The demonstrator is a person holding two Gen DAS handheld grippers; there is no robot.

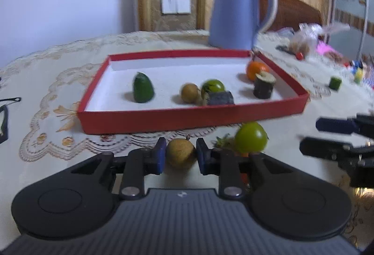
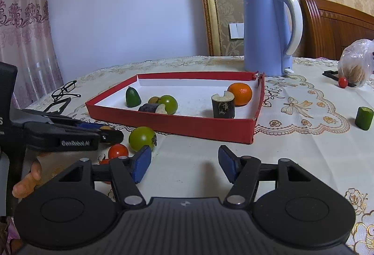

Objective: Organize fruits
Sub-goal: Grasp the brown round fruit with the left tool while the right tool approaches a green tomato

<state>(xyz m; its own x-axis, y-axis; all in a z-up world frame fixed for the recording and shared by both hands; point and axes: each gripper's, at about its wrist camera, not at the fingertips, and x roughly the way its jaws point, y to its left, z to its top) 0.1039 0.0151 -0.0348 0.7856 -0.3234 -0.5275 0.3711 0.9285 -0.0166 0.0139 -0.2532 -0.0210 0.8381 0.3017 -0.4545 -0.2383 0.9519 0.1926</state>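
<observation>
A brown fruit (image 1: pixel 180 154) is clamped between the left gripper (image 1: pixel 181 154) pads, just short of the red tray (image 1: pixel 191 118), which lies straight ahead. The right gripper (image 2: pixel 184 167) is held half open and empty.

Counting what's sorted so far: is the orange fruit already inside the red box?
Yes, the orange fruit sits inside the red box, at its far right corner beside a dark cut piece.

Colours across the fruit table

A red tray (image 2: pixel 205 130) with a white floor is sitting on a cream tablecloth (image 2: pixel 292 149) showing gold floral embroidery; an orange mandarin (image 2: pixel 240 94), green tomato (image 2: pixel 142 138), red cherry tomato (image 2: pixel 118 151) and lavender-blue kettle (image 2: pixel 266 35) are standing out.
</observation>
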